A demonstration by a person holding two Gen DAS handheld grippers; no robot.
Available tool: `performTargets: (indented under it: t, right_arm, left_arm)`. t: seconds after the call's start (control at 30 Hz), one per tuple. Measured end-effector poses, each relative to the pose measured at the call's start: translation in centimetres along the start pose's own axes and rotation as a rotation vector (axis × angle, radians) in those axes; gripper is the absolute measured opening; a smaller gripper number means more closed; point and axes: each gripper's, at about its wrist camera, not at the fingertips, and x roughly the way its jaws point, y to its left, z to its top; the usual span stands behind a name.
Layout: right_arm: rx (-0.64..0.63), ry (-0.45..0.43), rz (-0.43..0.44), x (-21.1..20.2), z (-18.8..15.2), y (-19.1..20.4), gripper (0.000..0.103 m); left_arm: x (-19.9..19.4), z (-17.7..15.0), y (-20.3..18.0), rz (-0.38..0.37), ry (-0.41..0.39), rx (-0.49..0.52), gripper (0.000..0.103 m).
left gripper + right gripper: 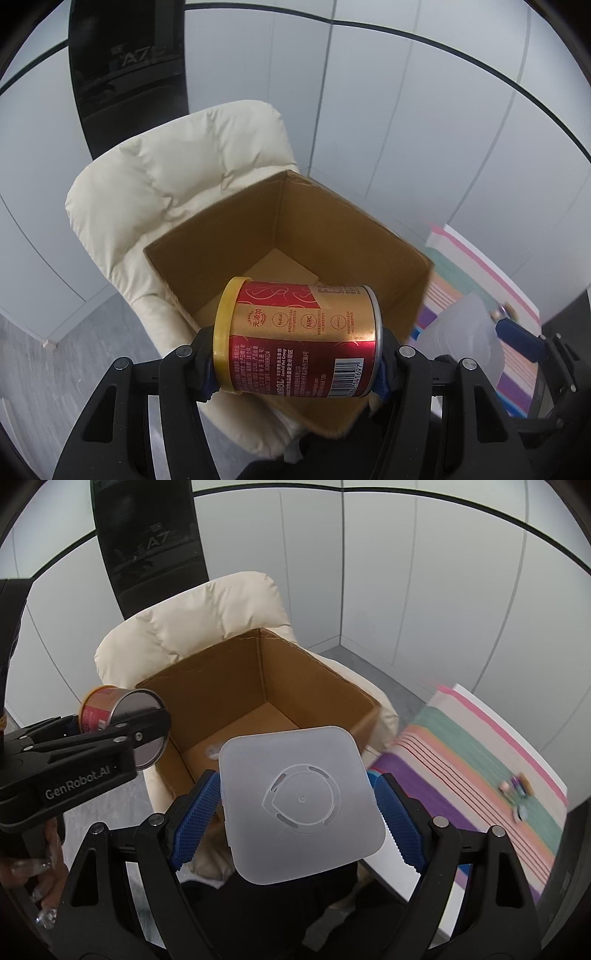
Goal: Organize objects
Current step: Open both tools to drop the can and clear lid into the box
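The left gripper (295, 363) is clamped on a red-and-gold can (299, 339). The can lies sideways between the 2 fingers: its yellow lid (224, 334) presses against the left finger and its metal base rim against the right finger. A barcode shows near the base end. In the right wrist view the same can (110, 709) appears at the left edge, with its bare metal bottom facing the camera, held just beside the near-left corner of the box.

The right gripper (295, 821) is clamped on a translucent plastic container (301, 805), square with rounded corners. The blue ribbed pads (195, 819) press on its 2 opposite sides. A circular moulded mark shows on the face turned toward the camera. Whether this face is a lid or a base cannot be told.

An open cardboard box (325, 229) rests on a cream padded chair (177, 173). The box interior shows a bare cardboard floor. Both held items hang above the near edge of the box, the can on the left and the container on the right, well apart from each other.

A striped multicoloured cloth (476, 760) covers a surface to the right of the chair, with a few small blurred items (517, 790) lying on it. A person's hand (35, 871) grips the left tool handle at the lower left.
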Motion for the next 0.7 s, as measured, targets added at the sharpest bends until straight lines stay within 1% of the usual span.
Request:
performTargets:
  t: [0.2,0.3,0.33,0.37,0.4,0.43,0.47,0.53,0.6,0.7]
  right_arm:
    - [-0.036,-0.002,0.027,4.2,3.1,0.8,0.087]
    - [-0.056,-0.012,0.051,6.0,4.4,1.3,0.087]
    - [-0.067,-0.023,0.065,6.6,4.8,1.4,0.088]
    - [-0.071,-0.026,0.065,7.1,5.1,1.5,0.089]
    - [-0.072,-0.023,0.061,7.6,5.3,1.6,0.092]
    - [-0.071,-0.019,0.061,8.1,5.4,1.6,0.102]
    - [-0.068,-0.024,0.075,8.4,5.4,1.4,0.103]
    - [-0.049,-0.012,0.101,9.1,5.4,1.0,0.103]
    - [-0.031,0.002,0.105,9.7,5.6,0.7,0.103]
    - [-0.007,0.011,0.109,10.3,5.7,0.3,0.103]
  left_arm:
    - [3.3,2.5,1.2,0.044,0.007,-0.048,0.062]
    - [4.7,3.5,1.8,0.042,0.010,-0.070,0.064]
    - [4.9,3.7,1.9,0.032,0.006,-0.079,0.075]
    - [5.1,3.8,2.2,0.043,0.003,-0.092,0.095]
    - [5.2,3.8,2.3,0.058,0.000,-0.098,0.103]
    - [5.3,3.8,2.5,0.070,-0.011,-0.099,0.103]
    - [5.3,3.9,2.6,0.084,-0.014,-0.095,0.103]
    - [5.7,3.9,2.8,0.089,-0.002,-0.095,0.103]
    - [6.0,3.8,3.2,0.080,0.011,-0.107,0.103]
    - [6.1,3.7,3.6,0.088,0.014,-0.113,0.103]
